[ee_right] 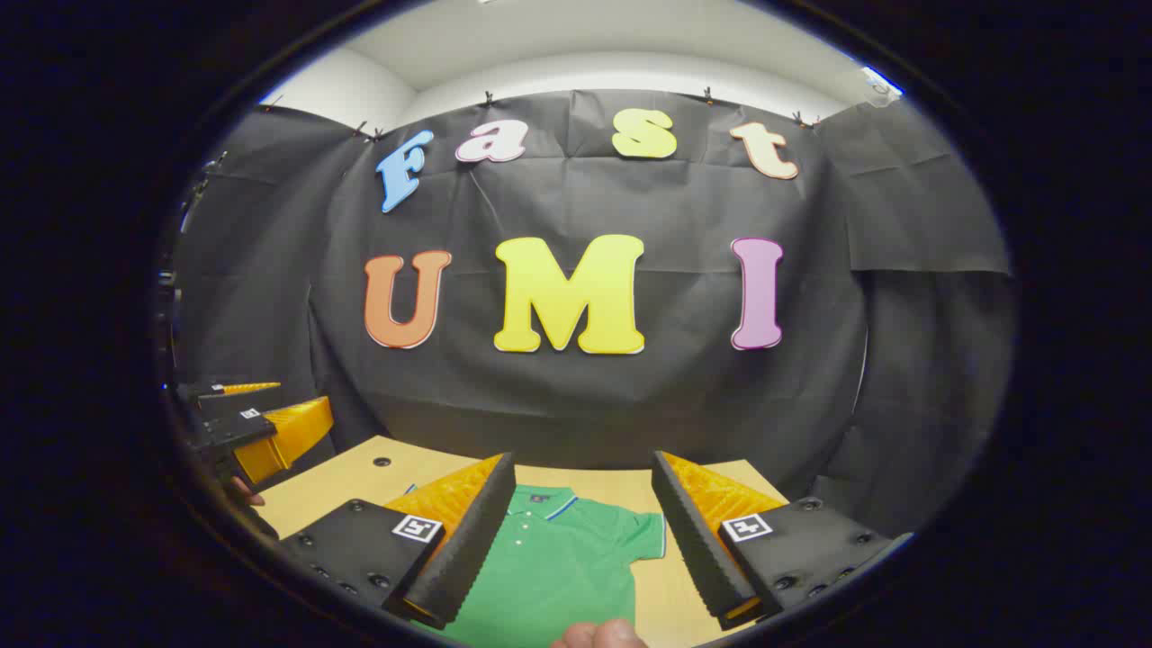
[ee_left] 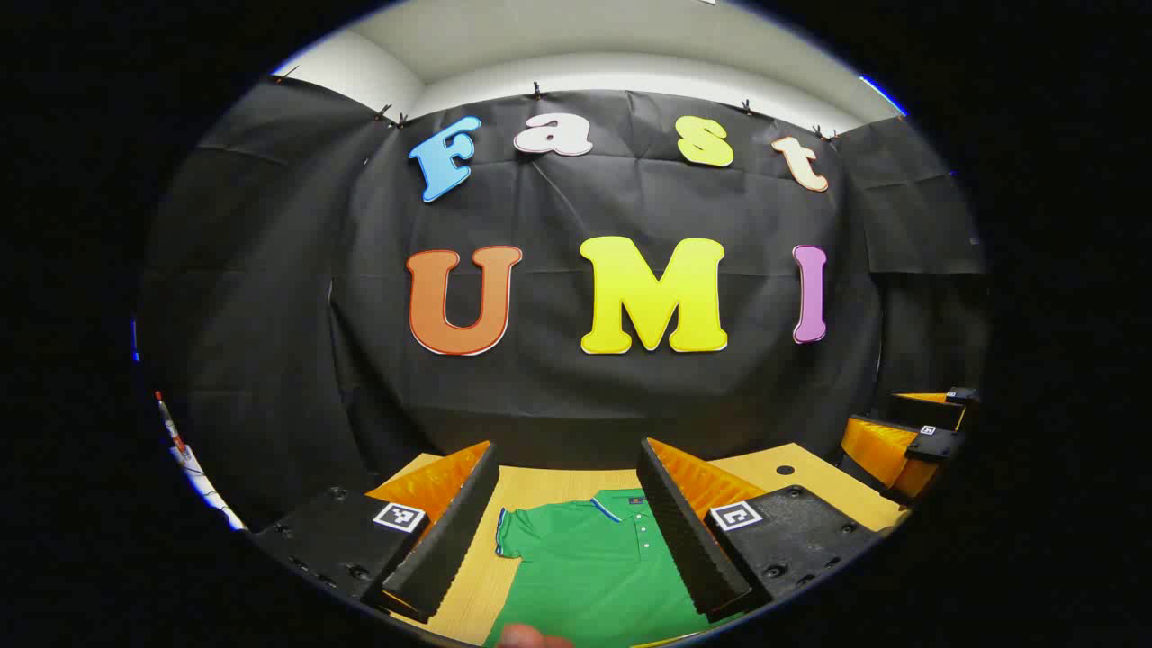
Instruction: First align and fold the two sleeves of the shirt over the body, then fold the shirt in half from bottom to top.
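I held my left gripper (ee_left: 571, 531) and right gripper (ee_right: 580, 531) above the table (ee_left: 558, 481), both with jaws spread wide and holding nothing. Beyond their fingers the green shirt (ee_left: 589, 562) lay flat on the wood, collar toward the far wall, sleeves (ee_left: 513, 535) still spread out.

a staged recording booth, more lab than home. black cloth (ee_left: 585, 396) is clipped up as a wall at 12 o'clock and wraps round to 9 and 3 o'clock, with a plain white wall and ceiling (ee_right: 576, 54) above it. at 6 o'clock stands a bare wooden table (ee_left: 810, 481) with small round holes in its top. square printed markers (ee_right: 417, 528) sit on the handheld tools, a sign of tracked data collection.
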`<state>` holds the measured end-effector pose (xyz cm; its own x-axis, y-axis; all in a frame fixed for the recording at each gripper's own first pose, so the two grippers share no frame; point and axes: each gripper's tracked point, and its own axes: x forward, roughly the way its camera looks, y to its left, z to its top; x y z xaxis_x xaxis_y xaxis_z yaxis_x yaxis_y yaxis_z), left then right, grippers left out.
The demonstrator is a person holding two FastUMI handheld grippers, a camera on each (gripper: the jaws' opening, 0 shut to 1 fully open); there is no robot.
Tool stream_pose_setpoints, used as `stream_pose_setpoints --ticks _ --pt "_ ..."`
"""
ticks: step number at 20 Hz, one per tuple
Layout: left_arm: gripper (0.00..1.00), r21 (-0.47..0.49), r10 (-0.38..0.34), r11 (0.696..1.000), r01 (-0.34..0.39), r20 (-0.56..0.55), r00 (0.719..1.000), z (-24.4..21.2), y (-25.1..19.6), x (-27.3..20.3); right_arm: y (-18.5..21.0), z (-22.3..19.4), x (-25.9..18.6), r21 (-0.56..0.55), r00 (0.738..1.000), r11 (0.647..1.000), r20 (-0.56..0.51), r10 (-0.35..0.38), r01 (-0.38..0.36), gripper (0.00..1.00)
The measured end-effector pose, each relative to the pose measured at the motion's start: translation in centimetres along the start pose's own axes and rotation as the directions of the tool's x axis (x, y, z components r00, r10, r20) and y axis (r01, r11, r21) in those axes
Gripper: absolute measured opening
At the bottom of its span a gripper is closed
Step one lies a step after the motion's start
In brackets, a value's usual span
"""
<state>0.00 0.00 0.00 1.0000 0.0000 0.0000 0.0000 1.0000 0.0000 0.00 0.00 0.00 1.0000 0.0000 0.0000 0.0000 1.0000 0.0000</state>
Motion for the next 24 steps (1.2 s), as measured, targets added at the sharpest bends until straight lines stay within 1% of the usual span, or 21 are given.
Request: stream_pose_setpoints --ticks 3,4,5,16,24 --pt "0.99 0.000 -0.009 1.000 0.009 0.000 1.000 0.0 -0.2 0.0 0.0 0.3 0.0 0.005 1.000 1.000 0.011 -0.005 0.005 0.92" --pt "0.99 -0.001 -0.012 1.000 0.012 0.000 1.000 0.1 -0.2 0.0 -0.2 0.6 0.1 0.001 1.000 1.000 0.015 -0.015 0.015 0.96" --pt "0.99 0.000 -0.012 1.000 0.012 0.002 1.000 0.2 -0.2 0.0 -0.4 0.9 0.1 0.001 0.999 1.000 0.026 -0.023 0.023 0.92" --pt "0.99 -0.009 -0.033 0.999 0.033 -0.020 0.999 -0.3 -0.5 0.5 -0.2 1.0 0.7 0.001 1.000 1.000 0.019 -0.023 0.023 0.92" --pt "0.99 -0.008 -0.039 0.999 0.039 -0.008 0.999 0.2 -1.2 0.4 -2.0 1.8 0.8 0.003 0.997 0.998 0.033 -0.063 0.063 0.92"
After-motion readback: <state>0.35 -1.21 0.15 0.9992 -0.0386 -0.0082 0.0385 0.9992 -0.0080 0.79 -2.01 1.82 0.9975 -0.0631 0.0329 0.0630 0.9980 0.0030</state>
